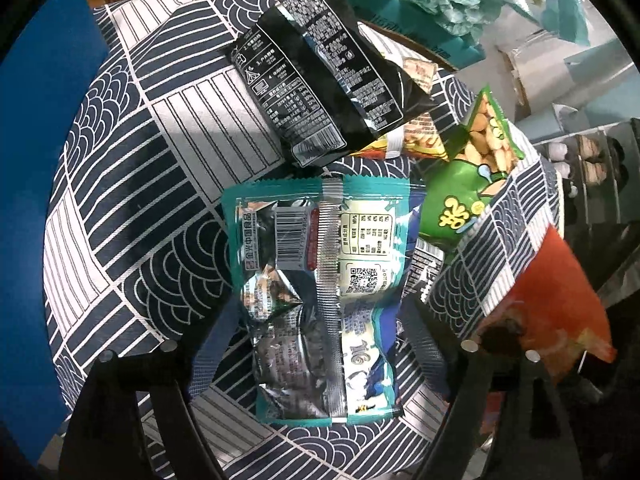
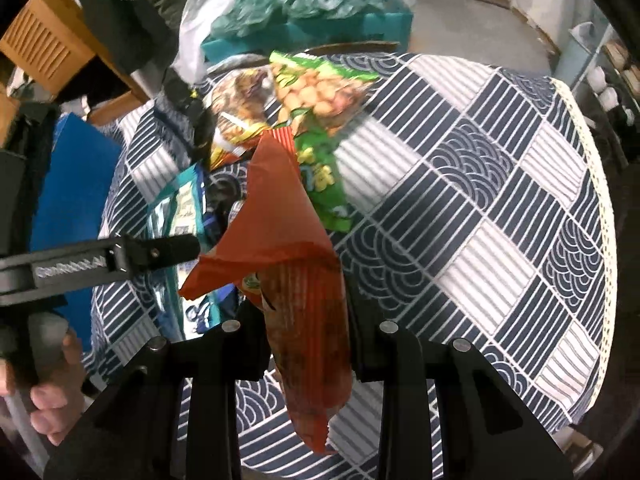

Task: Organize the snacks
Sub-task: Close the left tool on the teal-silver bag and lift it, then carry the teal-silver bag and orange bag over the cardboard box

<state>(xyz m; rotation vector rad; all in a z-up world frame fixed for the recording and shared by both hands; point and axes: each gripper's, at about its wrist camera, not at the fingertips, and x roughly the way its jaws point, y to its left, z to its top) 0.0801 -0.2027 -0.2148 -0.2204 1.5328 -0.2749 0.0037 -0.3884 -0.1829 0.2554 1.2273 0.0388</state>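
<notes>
Snack packets on a patterned-cloth surface (image 2: 500,184), one raised in a claw.

Left claw (image 1: 320,320) spread wide, straddling the teal packet (image 1: 320,280) lying flat on the cloth, pads apart from it. Right claw (image 2: 308,328) clamped on the red packet (image 2: 288,264), lifted clear. Black packet (image 1: 320,80) and green packet (image 1: 476,176) just beyond. Teal boxes and crumpled bags behind, shelving at the side.

Dim indoor light, foil glare on the teal packet (image 1: 320,280), strong fisheye edges, right view motion-blurred.
</notes>
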